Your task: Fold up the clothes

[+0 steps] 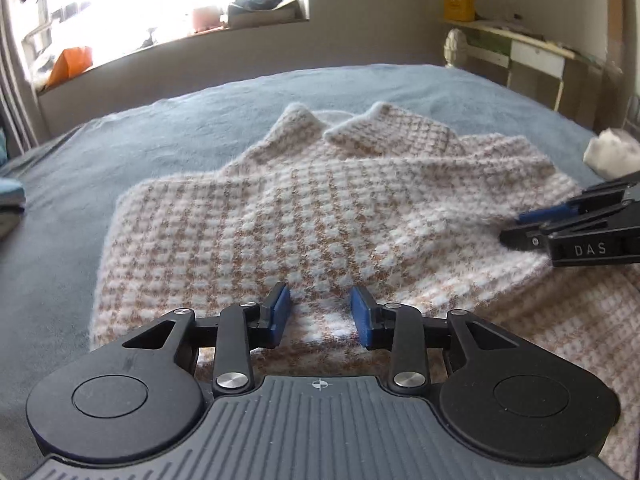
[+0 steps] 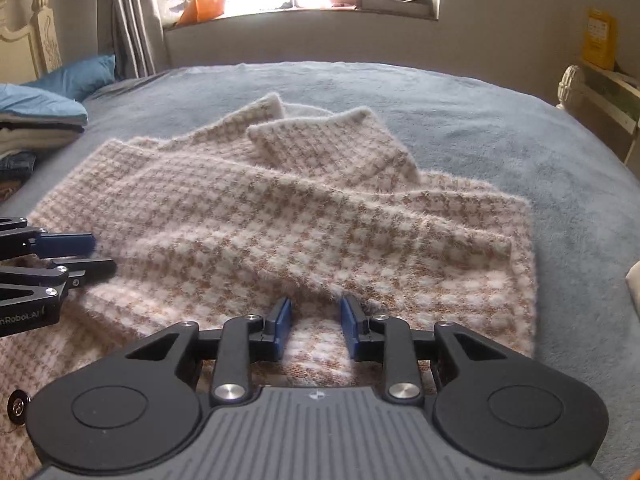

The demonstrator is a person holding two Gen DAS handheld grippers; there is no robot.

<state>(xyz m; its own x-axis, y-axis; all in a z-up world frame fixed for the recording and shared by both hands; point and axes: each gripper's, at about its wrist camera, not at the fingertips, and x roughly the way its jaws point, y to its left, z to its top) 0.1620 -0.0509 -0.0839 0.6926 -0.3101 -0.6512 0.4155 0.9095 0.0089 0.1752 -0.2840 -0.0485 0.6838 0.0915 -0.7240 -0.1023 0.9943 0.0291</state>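
Note:
A fuzzy cream-and-tan checked sweater [image 1: 320, 200] lies partly folded on the grey-blue bed cover [image 1: 160, 128], its sleeves laid across the body and its collar points toward the window. My left gripper [image 1: 320, 300] rests low over the near part of the sweater, blue pads apart, with flat fabric showing between them. My right gripper [image 2: 314, 308] stands the same way over the sweater [image 2: 300, 208], pads apart beside a soft ridge of cloth. Each one appears in the other's view: the right gripper [image 1: 514, 227] at the right edge, the left gripper [image 2: 102, 254] at the left edge.
A stack of folded clothes [image 2: 36, 120] and a blue pillow [image 2: 80, 72] sit at the bed's left side. A white cloth item [image 1: 612, 152] lies at the right. A bedpost [image 1: 456, 46] and a desk [image 1: 520, 44] stand beyond the bed, under a cluttered windowsill [image 2: 300, 8].

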